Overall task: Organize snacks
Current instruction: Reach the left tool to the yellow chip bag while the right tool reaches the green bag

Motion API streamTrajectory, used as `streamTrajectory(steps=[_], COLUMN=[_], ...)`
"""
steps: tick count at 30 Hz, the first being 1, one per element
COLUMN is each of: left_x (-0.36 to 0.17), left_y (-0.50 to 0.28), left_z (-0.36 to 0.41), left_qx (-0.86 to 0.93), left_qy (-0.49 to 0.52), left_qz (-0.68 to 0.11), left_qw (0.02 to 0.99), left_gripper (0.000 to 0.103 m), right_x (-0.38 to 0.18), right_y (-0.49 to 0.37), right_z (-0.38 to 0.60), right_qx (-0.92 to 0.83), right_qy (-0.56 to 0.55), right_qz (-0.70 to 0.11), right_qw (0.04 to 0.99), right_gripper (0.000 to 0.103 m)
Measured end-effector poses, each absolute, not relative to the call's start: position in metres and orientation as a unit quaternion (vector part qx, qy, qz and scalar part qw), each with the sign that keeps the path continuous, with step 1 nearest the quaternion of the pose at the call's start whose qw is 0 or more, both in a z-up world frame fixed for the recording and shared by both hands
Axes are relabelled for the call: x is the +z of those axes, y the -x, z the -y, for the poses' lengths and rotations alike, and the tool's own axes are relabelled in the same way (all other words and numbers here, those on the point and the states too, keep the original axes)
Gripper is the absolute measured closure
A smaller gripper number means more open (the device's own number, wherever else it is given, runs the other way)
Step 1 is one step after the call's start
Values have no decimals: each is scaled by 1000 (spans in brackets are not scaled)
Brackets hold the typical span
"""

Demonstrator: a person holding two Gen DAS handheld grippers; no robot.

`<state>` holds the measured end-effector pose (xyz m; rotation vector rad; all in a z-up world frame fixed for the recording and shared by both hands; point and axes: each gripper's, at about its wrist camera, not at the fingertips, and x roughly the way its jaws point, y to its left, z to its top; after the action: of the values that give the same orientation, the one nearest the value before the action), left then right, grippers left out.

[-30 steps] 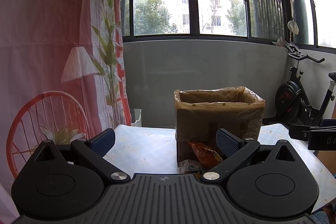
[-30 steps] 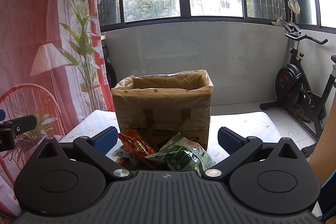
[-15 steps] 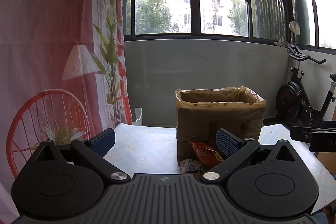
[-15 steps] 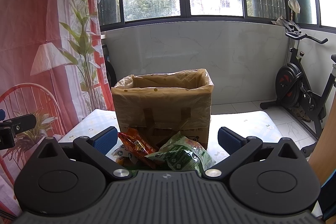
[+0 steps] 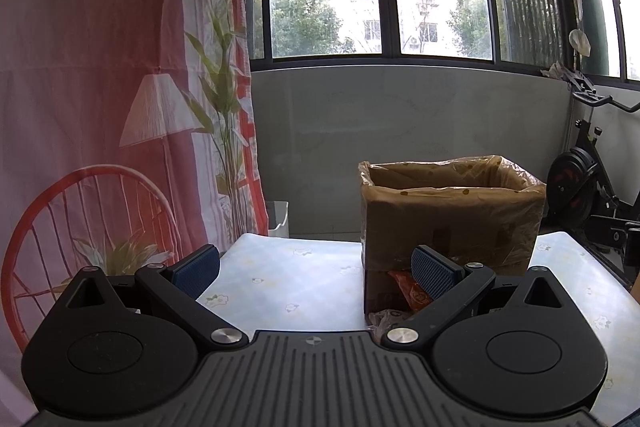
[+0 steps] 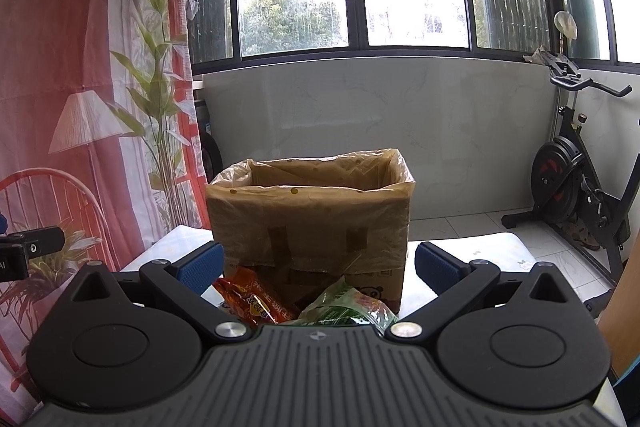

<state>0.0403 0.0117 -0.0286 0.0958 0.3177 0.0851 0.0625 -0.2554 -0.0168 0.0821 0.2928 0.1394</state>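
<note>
A brown cardboard box (image 5: 452, 219) lined with clear plastic stands open on the table (image 5: 296, 279); it also shows in the right wrist view (image 6: 312, 223). An orange-red snack bag (image 6: 252, 301) and a green snack bag (image 6: 348, 309) lie in front of it. The orange bag (image 5: 412, 293) peeks out behind my left gripper's right finger, with a clear wrapper (image 5: 386, 317) below it. My left gripper (image 5: 314, 269) is open and empty, above the table left of the box. My right gripper (image 6: 318, 265) is open and empty, just above the two bags.
A pink printed curtain (image 5: 100, 107) hangs on the left. An exercise bike (image 6: 576, 187) stands on the right by the windowed wall. A white bin (image 5: 278, 219) sits beyond the table's far edge. The left gripper's body (image 6: 28, 251) shows at the right view's left edge.
My left gripper has shifted slightly, so the box sits a little more to the right and the right gripper has nearly left its view. The right gripper has hardly moved.
</note>
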Motion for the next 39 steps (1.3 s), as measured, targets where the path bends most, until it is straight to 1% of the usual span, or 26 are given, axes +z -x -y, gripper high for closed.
streamTrajectory(steps=[4, 8, 9, 10, 13, 20, 28, 30, 32, 35, 37, 39], left_x=[-51, -82, -90, -96, -117, -148, -177, -181, -183, -187, -191, -196], left_y=[-58, -76, -80, -84, -96, -116, -129, -130, -129, -129, -131, -132], left_z=[-16, -15, -14, -13, -12, -4, -3, -8, -8, -6, -6, -7], left_qx=[35, 11, 4, -1, -15, -36, -37, -42, -45, -52, -60, -73], left_qy=[-38, -20, -19, -17, -7, 12, 34, 47, 40, 32, 35, 43], left_qz=[-174, -222, -234, -245, -282, -310, -348, -351, -350, -351, -360, -369], left_qw=[983, 975, 972, 969, 959, 950, 936, 934, 935, 935, 930, 926], left_gripper=[1, 3, 7, 10, 11, 12, 12, 12, 12, 8, 4, 4], right_x=[-31, -53, -59, -66, -85, -117, -142, -147, -149, -152, -154, -156], right_y=[-82, -98, -101, -102, -106, -111, -113, -114, -115, -116, -117, -117], right_z=[256, 256, 255, 255, 253, 258, 260, 258, 258, 257, 255, 254], right_qx=[66, 62, 62, 62, 68, 60, 65, 70, 74, 79, 81, 82], right_qy=[-46, -59, -62, -63, -64, -69, -62, -63, -63, -64, -62, -59], right_qz=[-124, -140, -144, -149, -170, -207, -239, -246, -250, -257, -264, -267], right_qw=[989, 986, 986, 985, 981, 974, 967, 965, 963, 961, 959, 958], right_gripper=[0, 0, 0, 0, 0, 0, 0, 0, 0, 0, 0, 0])
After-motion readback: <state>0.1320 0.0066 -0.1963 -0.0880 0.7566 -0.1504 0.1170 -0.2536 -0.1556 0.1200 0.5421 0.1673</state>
